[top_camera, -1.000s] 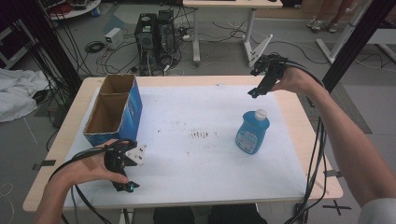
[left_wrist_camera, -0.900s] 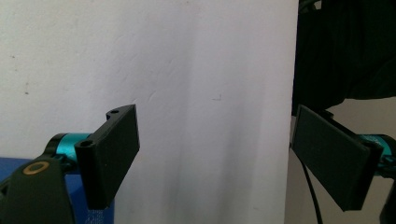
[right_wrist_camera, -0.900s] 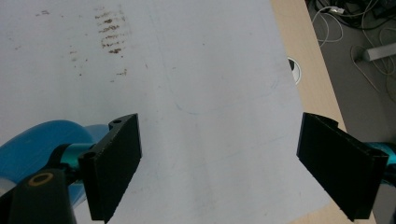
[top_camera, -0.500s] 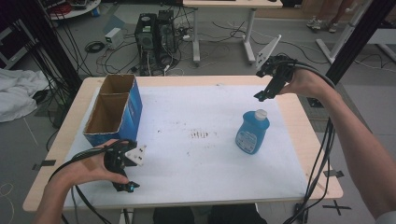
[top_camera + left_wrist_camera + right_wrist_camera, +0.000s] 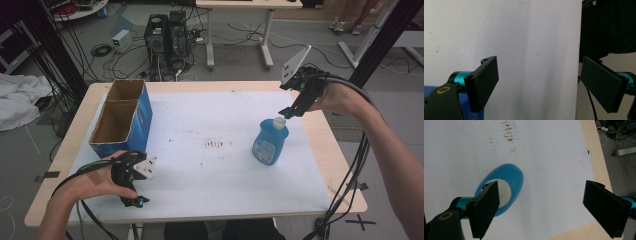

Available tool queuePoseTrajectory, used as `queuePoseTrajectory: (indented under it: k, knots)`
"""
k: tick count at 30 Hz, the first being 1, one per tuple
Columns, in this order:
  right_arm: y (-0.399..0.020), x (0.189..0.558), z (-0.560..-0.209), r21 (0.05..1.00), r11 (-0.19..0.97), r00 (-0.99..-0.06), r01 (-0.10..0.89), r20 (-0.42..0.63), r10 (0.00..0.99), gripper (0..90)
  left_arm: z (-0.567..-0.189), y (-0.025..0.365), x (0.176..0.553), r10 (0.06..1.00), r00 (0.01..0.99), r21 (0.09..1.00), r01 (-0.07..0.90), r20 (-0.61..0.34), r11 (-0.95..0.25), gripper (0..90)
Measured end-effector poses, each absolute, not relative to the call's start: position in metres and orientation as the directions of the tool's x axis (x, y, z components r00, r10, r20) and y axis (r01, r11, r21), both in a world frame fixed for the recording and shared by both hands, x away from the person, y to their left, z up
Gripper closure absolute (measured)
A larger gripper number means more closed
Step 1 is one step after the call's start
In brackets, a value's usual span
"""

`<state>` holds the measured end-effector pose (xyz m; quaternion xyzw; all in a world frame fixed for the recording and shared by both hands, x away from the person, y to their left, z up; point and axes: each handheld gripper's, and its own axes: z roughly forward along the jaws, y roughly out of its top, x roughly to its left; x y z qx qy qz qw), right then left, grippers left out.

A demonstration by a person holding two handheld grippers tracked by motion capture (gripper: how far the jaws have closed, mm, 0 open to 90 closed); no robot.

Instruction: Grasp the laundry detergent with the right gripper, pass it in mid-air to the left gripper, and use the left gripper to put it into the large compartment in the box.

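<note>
A blue plastic bottle point(image 5: 270, 145) with a white cap stands upright on the white sheet, right of centre. My right gripper point(image 5: 291, 112) hovers just above and to the right of the cap, open and empty. In the right gripper view the bottle point(image 5: 511, 176) shows from above, partly behind the left jaw, and the right gripper point(image 5: 546, 212) has its jaws wide apart. Near the table's front left edge, a hand holds my left gripper point(image 5: 132, 200). The left gripper point(image 5: 544, 85) is open over bare white sheet, with nothing between its jaws.
An open-topped blue cardboard box point(image 5: 122, 120) stands at the left of the table point(image 5: 345, 165), just behind the left hand. Faint brown marks point(image 5: 215, 145) stain the sheet's middle. Cables trail off both grippers. Computers, cables and another table stand beyond the far edge.
My right gripper has shifted right and a little toward the person, staying above the bottle's cap. The left gripper and the bottle have not moved.
</note>
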<state>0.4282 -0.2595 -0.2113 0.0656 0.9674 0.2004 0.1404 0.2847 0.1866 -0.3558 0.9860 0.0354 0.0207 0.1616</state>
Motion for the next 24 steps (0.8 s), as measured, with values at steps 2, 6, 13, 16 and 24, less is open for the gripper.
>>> queuePoseTrajectory:
  k: [2, 6, 13, 16, 24]
  knots:
    - [-0.261, 0.424, -0.211, 0.405, 0.912, -0.953, 0.066, -0.247, 0.178, 13.1, -0.356, 0.187, 0.285, 0.078, 0.996, 0.322, 0.064, 0.031, -0.944, 15.3]
    - [-0.263, 0.414, -0.209, 0.406, 0.912, -0.953, 0.06, -0.248, 0.173, 13.1, -0.356, 0.187, 0.285, 0.08, 0.996, 0.323, 0.066, 0.031, -0.944, 15.3]
    - [-0.261, 0.392, -0.212, 0.392, 0.919, -0.952, 0.046, -0.262, 0.159, 13.1, -0.356, 0.186, 0.284, 0.074, 0.997, 0.317, 0.06, 0.032, -0.946, 15.3]
    - [-0.26, 0.389, -0.212, 0.389, 0.92, -0.951, 0.048, -0.263, 0.161, 13.1, -0.357, 0.186, 0.284, 0.078, 0.996, 0.323, 0.064, 0.032, -0.944, 15.3]
    - [-0.267, 0.381, -0.225, 0.411, 0.903, -0.945, 0.124, -0.228, 0.233, 13.1, -0.359, 0.187, 0.283, 0.075, 0.997, 0.333, 0.061, 0.031, -0.941, 15.3]
